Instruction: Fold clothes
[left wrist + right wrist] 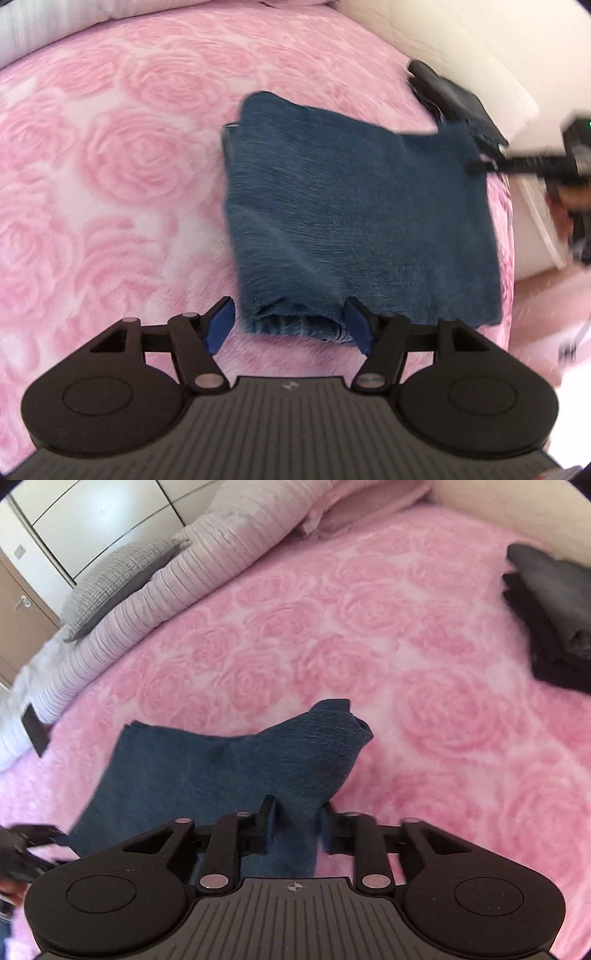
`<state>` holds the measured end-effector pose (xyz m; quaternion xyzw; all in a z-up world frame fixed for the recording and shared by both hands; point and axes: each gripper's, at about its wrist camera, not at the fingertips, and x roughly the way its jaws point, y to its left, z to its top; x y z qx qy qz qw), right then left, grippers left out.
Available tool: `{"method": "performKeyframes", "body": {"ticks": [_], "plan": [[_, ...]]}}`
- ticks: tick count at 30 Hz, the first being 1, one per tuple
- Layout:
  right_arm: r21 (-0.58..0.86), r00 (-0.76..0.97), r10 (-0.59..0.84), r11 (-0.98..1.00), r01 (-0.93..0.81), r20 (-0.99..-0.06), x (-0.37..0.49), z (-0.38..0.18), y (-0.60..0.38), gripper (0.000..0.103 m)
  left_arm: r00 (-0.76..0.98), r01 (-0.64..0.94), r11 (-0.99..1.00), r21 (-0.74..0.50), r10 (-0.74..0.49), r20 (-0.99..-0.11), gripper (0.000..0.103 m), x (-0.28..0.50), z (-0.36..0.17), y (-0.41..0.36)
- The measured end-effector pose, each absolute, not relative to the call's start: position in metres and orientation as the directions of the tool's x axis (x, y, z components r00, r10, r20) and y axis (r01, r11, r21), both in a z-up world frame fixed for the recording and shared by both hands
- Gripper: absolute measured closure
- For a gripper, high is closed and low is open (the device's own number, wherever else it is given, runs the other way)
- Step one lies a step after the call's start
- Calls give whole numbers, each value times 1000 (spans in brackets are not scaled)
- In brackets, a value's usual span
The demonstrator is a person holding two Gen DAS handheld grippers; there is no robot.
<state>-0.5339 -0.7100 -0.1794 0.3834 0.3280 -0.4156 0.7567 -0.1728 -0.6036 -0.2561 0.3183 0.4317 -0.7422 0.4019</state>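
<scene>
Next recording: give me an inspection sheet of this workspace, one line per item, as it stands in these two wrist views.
Surface: bed with pink rose-pattern blanket, fully covered.
Job's things: blue garment, partly folded; one edge lifted off the blanket.
Clutter: stack of folded dark clothes at the far right of the bed; small dark flat object near the pillows, cannot identify.
Grippers: left hand-held gripper open, straddling the garment's near corner; right hand-held gripper has lifted cloth between its fingers, grip unclear.
Cables: nothing seen.
Surroundings: grey pillow, striped pale bedding, white wardrobe doors.
</scene>
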Motion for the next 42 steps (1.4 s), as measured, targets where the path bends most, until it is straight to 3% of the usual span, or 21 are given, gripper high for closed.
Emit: {"method": "performKeyframes", "body": {"ticks": [1,2,6,12,13,14,18,25,28,30,31,34,39,42], "plan": [[305,428,-400,335,891,-810,-538,-181,-697,58,-474,874,-289,-390,-328,-818,42,-167,-254,-604],[337,436,-409,295,894,-802,-544,-183,-682,56,-477,874,-272,-402,-335,-812,41,-161,-251,-605],[454,474,-393,150,878,-788,-553,-196,-624,56,-504,863,-238,-446,-332,-797,35,-147,-251,-622],[510,483,-377,33,860,-790,-546,-223,-568,54,-621,783,-281,-555,-299,-725,38,-142,-251,-637],[528,493,-387,20,849,-779,-546,-226,-565,38,-614,789,-274,-550,-304,-729,38,-140,-252,-637],[545,503,-397,8,838,-768,-545,-229,-561,34,-602,798,-249,-548,-316,-733,38,-137,-254,-638],[554,499,-413,-17,832,-762,-541,-240,-563,34,-579,812,-141,-566,-310,-754,34,-126,-277,-651],[595,537,-375,-48,803,-756,-566,-250,-566,34,-532,842,-251,-478,-226,-816,33,-150,-294,-662],[630,565,-388,-57,774,-728,-572,-257,-560,34,-585,805,-264,-531,-202,-786,41,-155,-308,-660],[641,567,-409,-60,765,-715,-571,-262,-560,40,-614,784,-278,-555,-214,-760,58,-160,-310,-655],[649,574,-408,-65,758,-710,-570,-264,-563,64,-627,774,-285,-565,-220,-748,58,-162,-311,-653],[664,600,-371,-67,744,-709,-569,-257,-578,83,-619,782,-281,-556,-245,-746,63,-163,-305,-644],[625,598,-361,50,779,-716,-593,-215,-611,88,-631,769,-298,-566,-210,-747,64,-191,-288,-628],[547,544,-349,101,831,-763,-605,-208,-623,87,-614,781,-313,-540,-230,-755,60,-204,-292,-616]]}}
